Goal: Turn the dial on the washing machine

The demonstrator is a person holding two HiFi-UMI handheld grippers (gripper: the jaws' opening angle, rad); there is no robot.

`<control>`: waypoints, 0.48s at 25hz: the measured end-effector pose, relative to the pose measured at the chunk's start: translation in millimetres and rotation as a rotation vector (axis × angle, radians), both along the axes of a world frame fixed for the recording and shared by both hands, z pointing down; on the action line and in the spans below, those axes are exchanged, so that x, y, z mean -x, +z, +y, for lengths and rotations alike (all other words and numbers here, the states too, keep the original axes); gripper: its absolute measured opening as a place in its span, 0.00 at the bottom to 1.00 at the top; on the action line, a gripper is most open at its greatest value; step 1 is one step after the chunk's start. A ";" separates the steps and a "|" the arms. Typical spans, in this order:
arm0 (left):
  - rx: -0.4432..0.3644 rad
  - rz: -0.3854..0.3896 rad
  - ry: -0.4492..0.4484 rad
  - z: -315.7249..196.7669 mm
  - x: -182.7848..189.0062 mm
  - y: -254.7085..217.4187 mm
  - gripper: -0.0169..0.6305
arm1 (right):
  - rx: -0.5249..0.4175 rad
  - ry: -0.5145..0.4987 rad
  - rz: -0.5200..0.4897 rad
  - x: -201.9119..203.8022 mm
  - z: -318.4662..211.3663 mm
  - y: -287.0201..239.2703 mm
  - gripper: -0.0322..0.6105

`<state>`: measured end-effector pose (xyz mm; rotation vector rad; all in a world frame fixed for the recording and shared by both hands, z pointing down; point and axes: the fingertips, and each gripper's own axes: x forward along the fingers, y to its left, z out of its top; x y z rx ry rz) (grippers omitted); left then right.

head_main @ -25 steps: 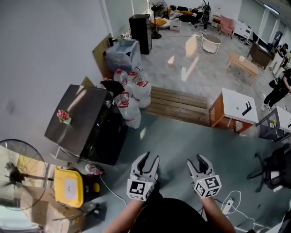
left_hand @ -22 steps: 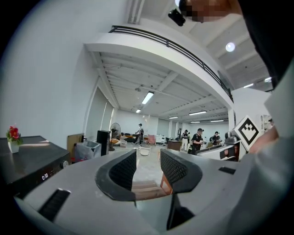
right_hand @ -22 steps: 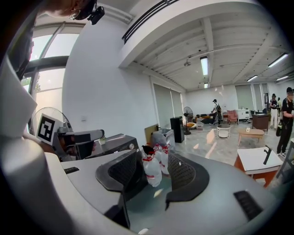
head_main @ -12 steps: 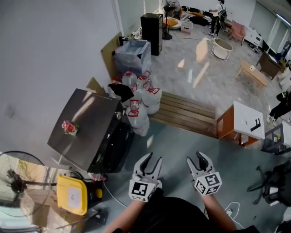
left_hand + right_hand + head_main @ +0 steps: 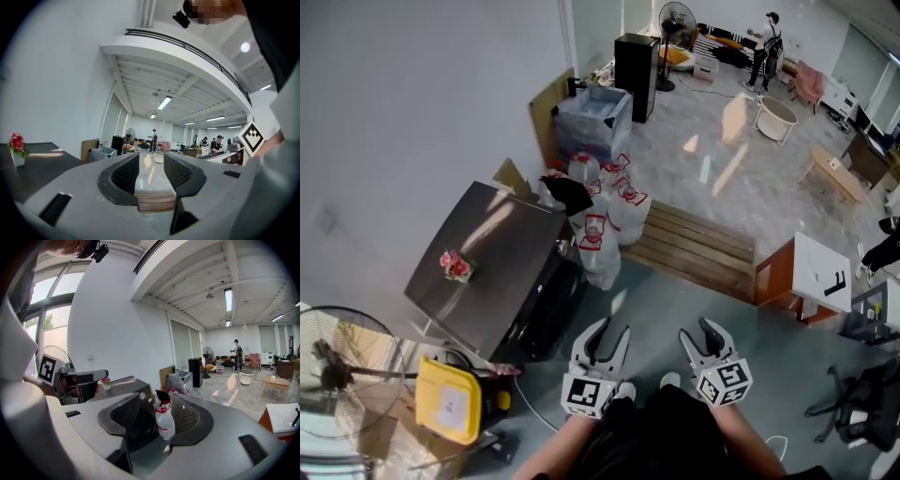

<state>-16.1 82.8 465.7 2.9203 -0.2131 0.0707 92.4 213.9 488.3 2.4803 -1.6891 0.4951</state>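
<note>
The washing machine (image 5: 487,277) is a dark grey box against the left wall, with a small pot of pink flowers (image 5: 456,266) on its lid. Its round door faces right, and a small pale dial (image 5: 142,395) shows at the front's top corner. Both grippers are held low in front of the person, apart from the machine. My left gripper (image 5: 604,335) is open and empty, with the lid (image 5: 37,164) to its left. My right gripper (image 5: 701,333) is open and empty too, and the machine's front (image 5: 136,423) shows between its jaws, well beyond them.
White bags with red print (image 5: 614,220) are piled just past the machine. A wooden pallet (image 5: 694,248) lies ahead, and a white-topped cabinet (image 5: 820,277) stands at the right. A yellow case (image 5: 448,411) and a floor fan (image 5: 337,375) stand at lower left. A person (image 5: 766,37) stands far back.
The head view has shifted, so the washing machine now sits further right and nearer the grippers. Both grippers keep the same open stance side by side.
</note>
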 end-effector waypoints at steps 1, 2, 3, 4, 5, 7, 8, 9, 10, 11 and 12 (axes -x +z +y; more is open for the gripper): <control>0.000 -0.003 -0.014 -4.9 2.6 0.0 0.24 | 0.000 -0.011 -0.003 0.3 -5.2 0.6 0.34; -0.001 -0.007 -0.028 -10.1 4.9 -0.1 0.24 | 0.002 -0.022 -0.005 0.5 -11.4 -0.3 0.34; 0.000 -0.011 -0.043 -15.4 7.0 0.1 0.24 | 0.006 -0.034 -0.007 0.7 -18.3 -1.6 0.34; 0.002 -0.015 -0.058 -20.9 8.9 0.5 0.24 | 0.010 -0.048 -0.009 0.7 -25.9 -2.0 0.34; 0.003 -0.018 -0.074 -26.6 10.5 1.0 0.24 | 0.011 -0.064 -0.012 0.2 -34.1 -1.4 0.34; -0.003 -0.022 -0.106 -39.5 12.6 1.5 0.24 | 0.004 -0.100 -0.017 -1.5 -52.7 0.8 0.34; -0.008 -0.024 -0.123 -46.3 13.0 1.9 0.24 | -0.003 -0.120 -0.018 -2.7 -62.6 2.0 0.34; -0.012 -0.026 -0.141 -53.0 12.8 2.6 0.24 | -0.009 -0.140 -0.017 -4.3 -72.6 3.0 0.34; -0.014 -0.028 -0.160 -59.6 12.2 3.5 0.24 | -0.013 -0.162 -0.016 -6.3 -82.9 3.7 0.34; -0.016 -0.031 -0.180 -66.3 11.4 4.4 0.24 | -0.016 -0.186 -0.017 -8.4 -93.3 5.2 0.34; -0.019 -0.032 -0.199 -73.2 10.6 4.5 0.24 | -0.018 -0.210 -0.020 -10.5 -103.7 7.7 0.34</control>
